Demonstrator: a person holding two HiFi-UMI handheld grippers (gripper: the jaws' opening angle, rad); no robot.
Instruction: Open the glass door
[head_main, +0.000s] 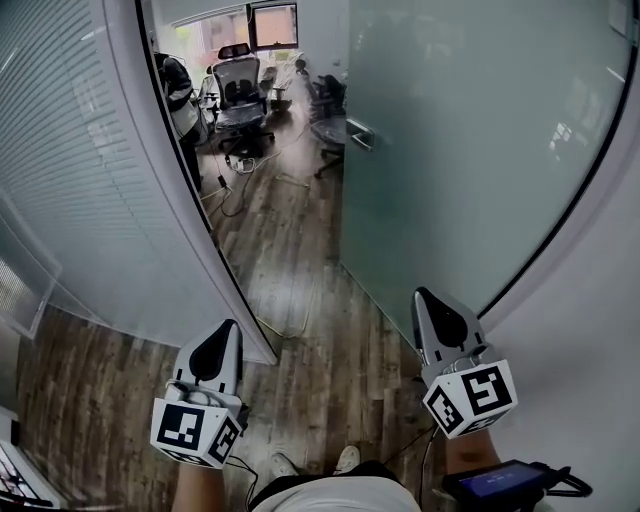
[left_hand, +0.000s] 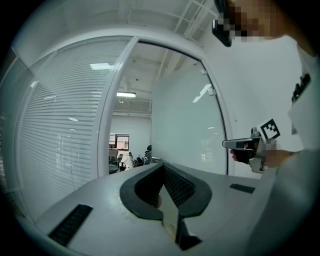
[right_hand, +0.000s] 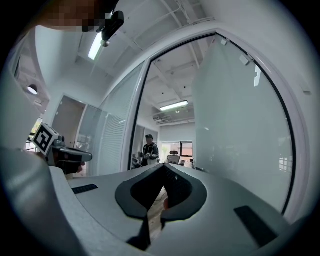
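Observation:
The frosted glass door (head_main: 470, 150) stands swung open into the room, its metal handle (head_main: 358, 133) on the far edge. The doorway between it and the white frame (head_main: 170, 190) is open. My left gripper (head_main: 222, 325) hangs low by the foot of the frame, shut and empty. My right gripper (head_main: 422, 293) sits just in front of the door's near bottom edge, also shut with nothing in it. In the left gripper view the door (left_hand: 185, 125) is ahead on the right, beside the right gripper (left_hand: 240, 144). The right gripper view shows the door (right_hand: 235, 125) at right.
A glass wall with blinds (head_main: 60, 180) runs along the left. Inside the room stand a person (head_main: 180, 95), an office chair (head_main: 238, 85) and more chairs, with cables (head_main: 235, 195) on the wood floor. A white wall (head_main: 590, 330) closes the right side.

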